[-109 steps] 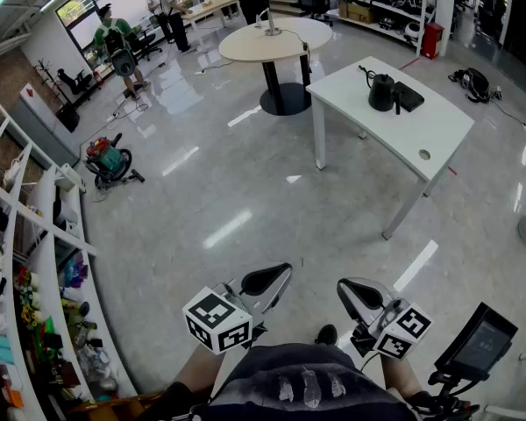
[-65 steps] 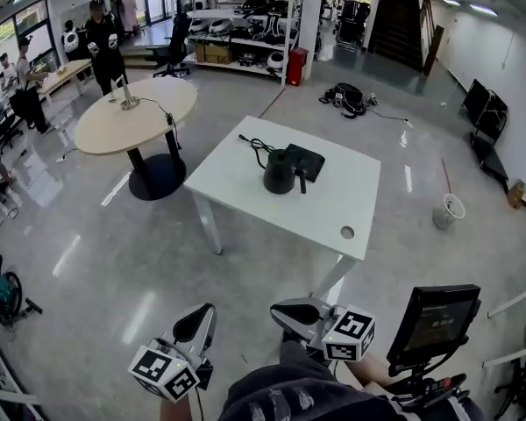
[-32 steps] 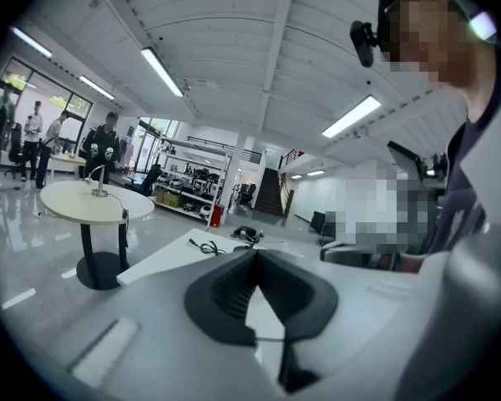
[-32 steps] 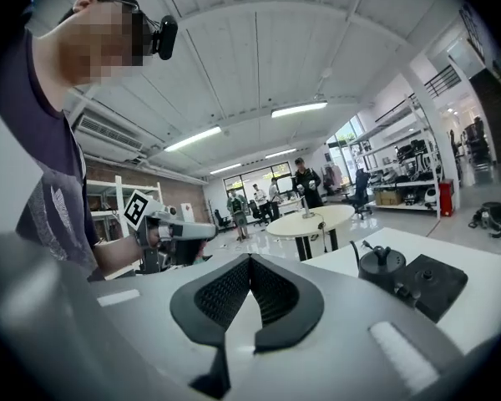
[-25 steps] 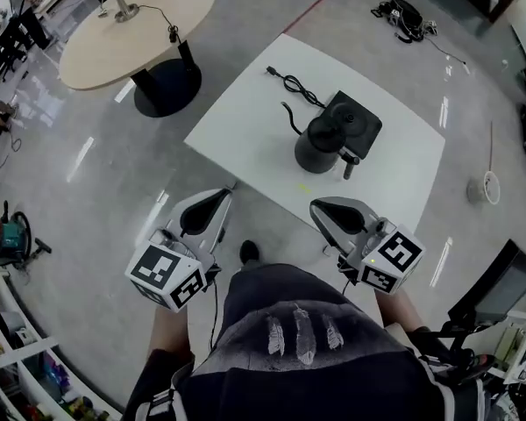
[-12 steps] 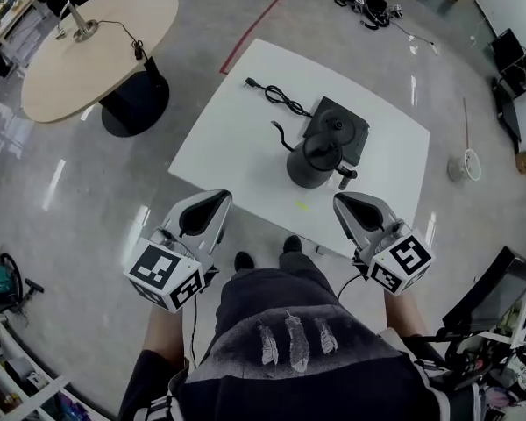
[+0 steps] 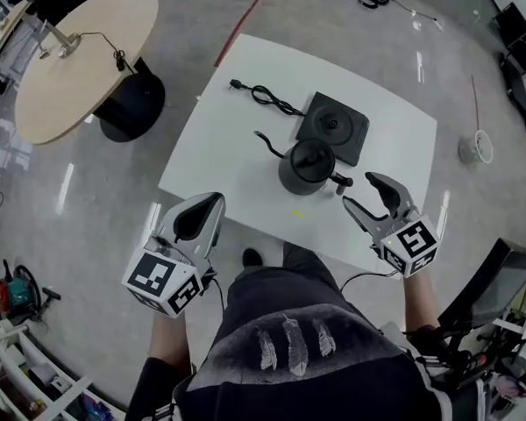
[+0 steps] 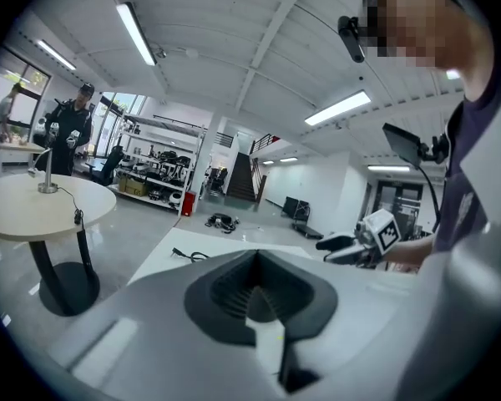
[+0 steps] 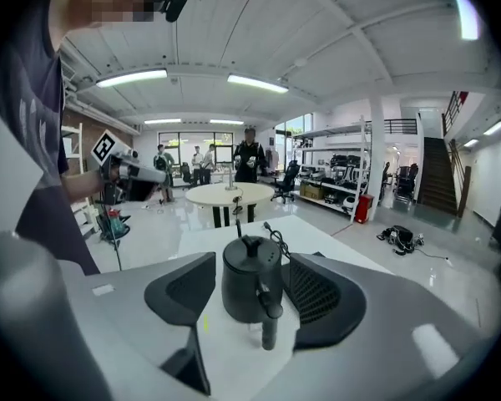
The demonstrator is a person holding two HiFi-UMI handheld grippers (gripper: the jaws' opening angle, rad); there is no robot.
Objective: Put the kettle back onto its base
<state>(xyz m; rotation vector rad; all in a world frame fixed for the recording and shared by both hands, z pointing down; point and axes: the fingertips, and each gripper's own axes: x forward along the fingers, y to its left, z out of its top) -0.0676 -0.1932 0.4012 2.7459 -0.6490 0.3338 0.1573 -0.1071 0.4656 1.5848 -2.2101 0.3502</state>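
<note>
A black gooseneck kettle (image 7: 305, 165) stands upright on the white table (image 7: 237, 147), just in front of its flat black base (image 7: 333, 128) and off it. Its handle (image 7: 342, 181) points toward my right gripper (image 7: 357, 191), whose jaws are opening a short way from the handle. In the right gripper view the kettle (image 9: 250, 282) stands ahead between the spread jaws, apart from both pads. My left gripper (image 7: 212, 200) hovers shut and empty at the table's near edge, left of the kettle.
The base's black cord (image 7: 263, 97) trails toward the table's far left corner. A round beige table (image 7: 79, 60) stands to the left, a white bucket (image 7: 476, 146) on the floor to the right, and a screen on a stand (image 7: 495, 283) close to my right side.
I have come up to the white table. My right gripper went from shut to wide open and moved forward to the kettle's handle. The left gripper shifted only slightly.
</note>
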